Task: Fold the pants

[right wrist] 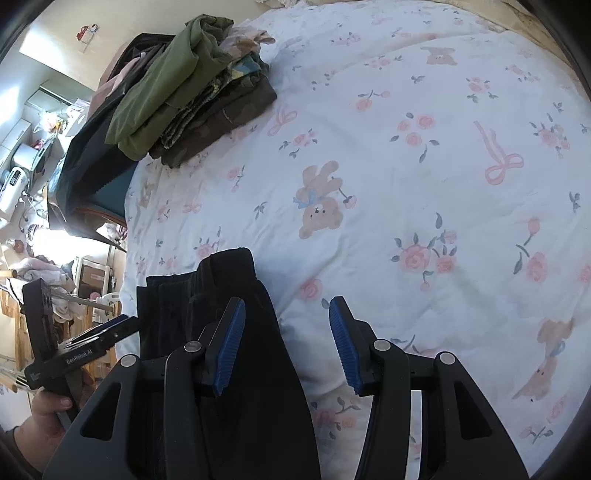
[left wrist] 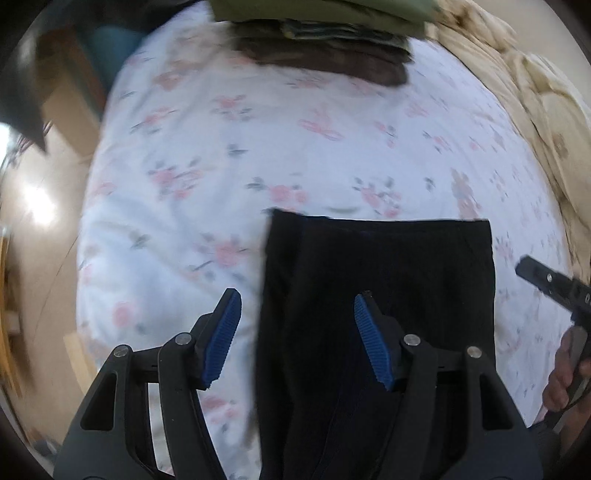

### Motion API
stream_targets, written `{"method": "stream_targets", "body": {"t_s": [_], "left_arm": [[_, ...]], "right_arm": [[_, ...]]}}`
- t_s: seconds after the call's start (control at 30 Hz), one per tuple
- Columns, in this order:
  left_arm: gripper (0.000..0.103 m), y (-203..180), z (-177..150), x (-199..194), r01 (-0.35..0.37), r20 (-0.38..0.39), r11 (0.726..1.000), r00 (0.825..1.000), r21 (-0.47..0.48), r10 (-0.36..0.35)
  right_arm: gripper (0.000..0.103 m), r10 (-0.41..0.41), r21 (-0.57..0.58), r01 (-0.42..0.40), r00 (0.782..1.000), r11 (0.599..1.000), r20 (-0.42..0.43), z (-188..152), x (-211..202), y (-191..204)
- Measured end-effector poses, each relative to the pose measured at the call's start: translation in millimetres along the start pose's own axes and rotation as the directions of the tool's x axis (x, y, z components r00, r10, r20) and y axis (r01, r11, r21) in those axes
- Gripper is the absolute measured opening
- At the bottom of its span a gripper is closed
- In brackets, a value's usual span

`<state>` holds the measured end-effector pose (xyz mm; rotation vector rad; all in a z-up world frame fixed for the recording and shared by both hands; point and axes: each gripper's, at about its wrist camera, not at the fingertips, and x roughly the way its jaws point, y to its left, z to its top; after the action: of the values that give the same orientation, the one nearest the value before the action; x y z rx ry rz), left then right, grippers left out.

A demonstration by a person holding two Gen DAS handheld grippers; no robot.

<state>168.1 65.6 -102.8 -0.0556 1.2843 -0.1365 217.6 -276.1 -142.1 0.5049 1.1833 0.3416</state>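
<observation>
Black pants [left wrist: 380, 295] lie folded in a narrow strip on the floral bed sheet [left wrist: 258, 147], reaching toward me. My left gripper [left wrist: 297, 306] is open and empty, hovering over the pants' left edge; its right pad is above the cloth, its left pad above the sheet. In the right wrist view the pants [right wrist: 229, 291] lie at lower left. My right gripper [right wrist: 286, 314] is open and empty over the pants' right edge. The right gripper also shows in the left wrist view [left wrist: 554, 288], the left gripper in the right wrist view [right wrist: 92, 339].
A stack of folded clothes [right wrist: 192, 92], olive on top, sits at the bed's far corner, also in the left wrist view [left wrist: 325, 33]. A beige quilt [left wrist: 535, 92] is bunched along the right. The bed edge [right wrist: 127, 221] drops to cluttered furniture on the left.
</observation>
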Motion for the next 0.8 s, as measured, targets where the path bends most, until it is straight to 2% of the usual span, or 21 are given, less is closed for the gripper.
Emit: {"method": "stream_targets", "body": {"t_s": [0.1,0.17,0.2,0.27,0.43,0.53,0.6,0.67,0.73,0.8], "left_arm": [[0.054,-11.2,7.7,10.7,-0.031,0.027,0.998,0.999,0.062,0.030],[0.031,-12.8,13.2,18.7,-0.029,0.025,0.996,0.999,0.080,0.027],[0.016,-12.8,15.2,22.6,-0.009,0.012,0.997,1.000,0.081,0.008],[0.010,-12.9,17.0,23.8,0.022,0.009,0.996,1.000,0.084,-0.023],[0.007,-12.4,21.8,8.5,0.009,0.062,0.995,0.998,0.095,-0.015],[0.007,-7.1,26.8,4.7,-0.006,0.086,0.997,0.996,0.073,-0.001],[0.007,-5.9,27.5,13.4,-0.035,0.060,0.997,0.998,0.075,0.030],[0.007,-4.1,27.0,20.0,-0.051,0.043,0.997,0.998,0.064,0.048],[0.007,-5.6,27.2,23.5,-0.065,0.042,0.995,0.997,0.077,0.062],[0.007,-7.4,27.8,28.3,-0.090,0.042,0.992,0.995,0.092,0.087]], "right_arm": [[0.050,-0.001,-0.014,0.001,1.000,1.000,-0.010,-0.4,5.9,2.9],[0.050,-0.007,-0.027,0.006,1.000,1.000,-0.020,-1.0,11.4,4.8],[0.050,-0.009,-0.033,0.008,1.000,0.999,-0.025,-1.2,14.1,5.8],[0.050,-0.013,-0.055,0.011,0.999,0.998,-0.037,-0.9,21.8,9.6],[0.050,-0.024,-0.113,0.019,0.999,0.993,-0.040,0.8,33.8,21.8],[0.050,-0.021,-0.163,0.019,1.000,0.986,-0.009,1.5,30.2,34.7],[0.043,-0.013,-0.222,0.017,1.000,0.975,0.018,1.5,28.1,47.3],[0.015,0.023,-0.269,-0.018,1.000,0.963,0.017,1.3,30.9,60.1],[0.011,0.046,-0.288,-0.051,0.999,0.956,-0.024,2.4,41.2,68.7],[0.009,0.028,-0.332,-0.042,0.998,0.942,-0.049,2.6,56.8,78.1]]}}
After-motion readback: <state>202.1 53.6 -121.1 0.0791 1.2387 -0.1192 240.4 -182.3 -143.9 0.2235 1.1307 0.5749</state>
